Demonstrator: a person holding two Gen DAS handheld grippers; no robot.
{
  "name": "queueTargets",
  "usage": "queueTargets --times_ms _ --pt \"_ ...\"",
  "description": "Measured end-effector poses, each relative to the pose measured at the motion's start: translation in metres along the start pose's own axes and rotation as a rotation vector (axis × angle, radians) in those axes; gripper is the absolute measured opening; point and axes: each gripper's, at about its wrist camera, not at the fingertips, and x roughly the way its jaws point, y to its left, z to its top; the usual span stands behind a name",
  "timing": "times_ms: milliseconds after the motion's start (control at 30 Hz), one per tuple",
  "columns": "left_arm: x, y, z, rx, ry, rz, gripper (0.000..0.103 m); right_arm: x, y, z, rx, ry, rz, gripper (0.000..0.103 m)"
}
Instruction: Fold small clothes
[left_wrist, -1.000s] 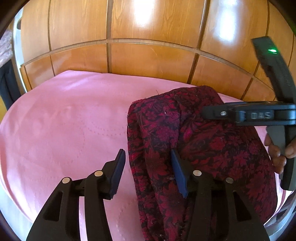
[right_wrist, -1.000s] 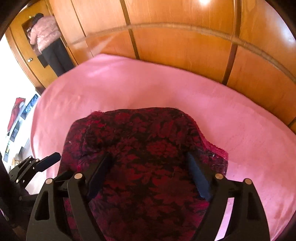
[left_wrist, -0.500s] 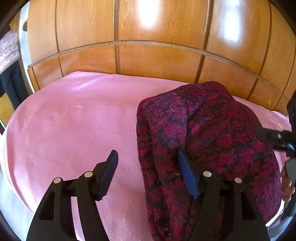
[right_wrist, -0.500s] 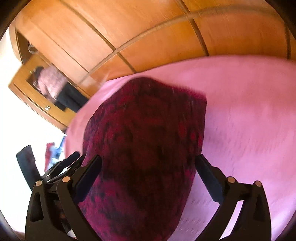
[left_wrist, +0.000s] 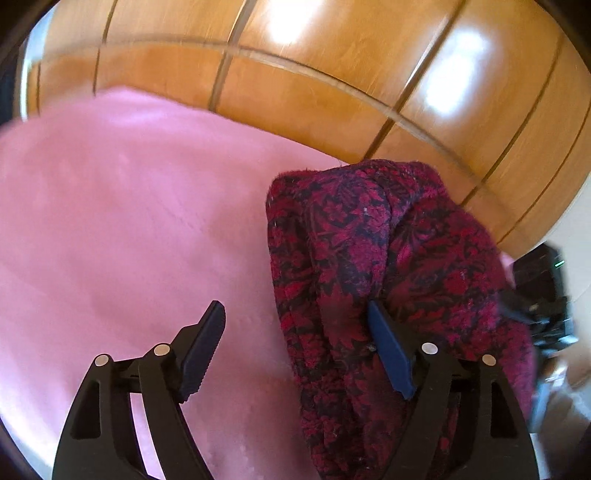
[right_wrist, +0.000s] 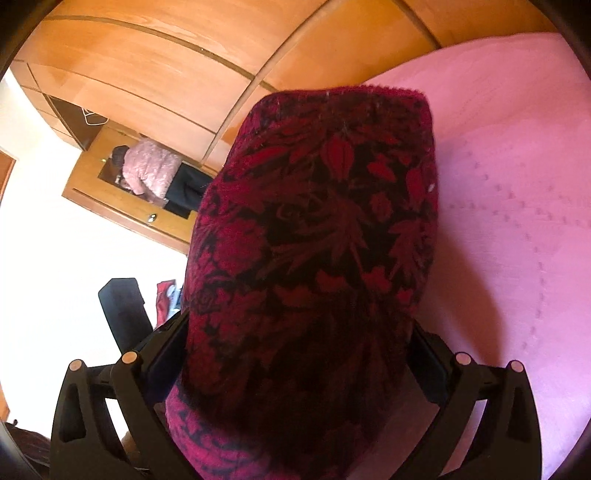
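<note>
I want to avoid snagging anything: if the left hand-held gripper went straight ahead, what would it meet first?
Probably the pink bedcover; the red floral garment already lies against its right finger.

Glossy wooden wardrobe panels (left_wrist: 332, 66) with dark seams fill the far side, catching bright light patches; a pink quilted bedspread (left_wrist: 110, 221) lies near, and a white wall (right_wrist: 55, 240) stands left
</note>
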Motion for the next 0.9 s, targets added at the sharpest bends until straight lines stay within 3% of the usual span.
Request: queueTargets --times_ms 67,133,200,300,400,567,667,800,900 --pt "0.006 0.014 -0.002 -0.073 0.017 -0.103 0.076 0.006 -0.003 0.004 0.001 0.019 0.011 0.101" --pt "0.013 0.025 -0.006 -0.153 0.029 -0.233 0.068 0.01 -0.001 0.008 -0.011 0.03 0.022 0.101" --pt "0.018 0.029 -0.011 -0.201 0.029 -0.34 0.056 0.007 0.004 0.008 -0.023 0.019 0.024 0.091" --pt "0.017 0.019 -0.012 -0.192 0.018 -0.383 0.055 -0.005 0.02 0.002 -0.071 -0.011 0.025 0.081" --pt "0.018 -0.005 -0.004 -0.168 0.021 -0.431 0.055 -0.022 0.036 -0.005 -0.125 -0.036 0.028 0.078" --pt "0.039 -0.072 0.019 -0.062 0.064 -0.514 0.055 -0.079 0.04 -0.01 -0.139 -0.152 0.006 0.077" --pt "0.069 -0.137 0.04 0.04 0.097 -0.56 0.055 -0.131 0.032 -0.011 -0.141 -0.255 -0.041 0.077" --pt "0.116 -0.23 0.067 0.188 0.153 -0.566 0.055 -0.2 0.003 -0.01 -0.106 -0.39 -0.124 0.077" --pt "0.148 -0.289 0.072 0.283 0.203 -0.533 0.055 -0.245 -0.043 -0.012 -0.013 -0.471 -0.197 0.077"
